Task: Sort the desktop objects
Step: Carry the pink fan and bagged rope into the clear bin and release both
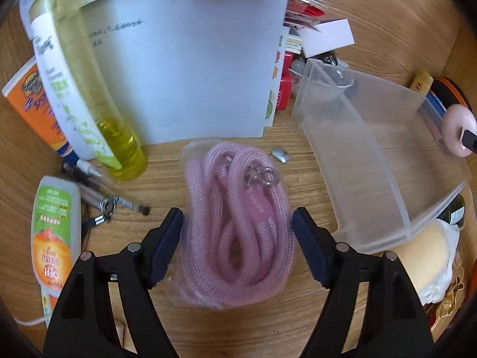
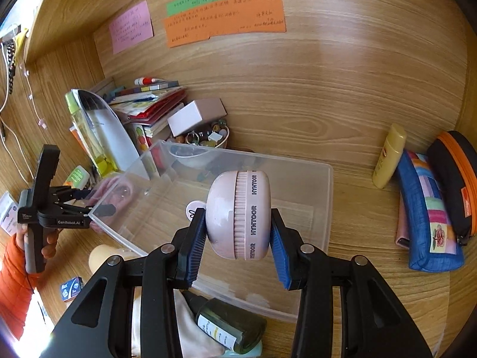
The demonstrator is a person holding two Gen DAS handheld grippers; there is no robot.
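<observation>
Pink cord (image 1: 238,223) bagged, on desk between left gripper (image 1: 238,238) jaws, spread, not gripping, likely lined up for pickup | right gripper (image 2: 238,238) clamps pink fan (image 2: 238,214) over clear bin (image 2: 322,208), apparently for drop-in | bin at cord's 2 o'clock

Bagged pink cord coil (image 1: 238,223) flat on desk; pink round device (image 2: 238,214) above clear bin (image 2: 322,208).
</observation>
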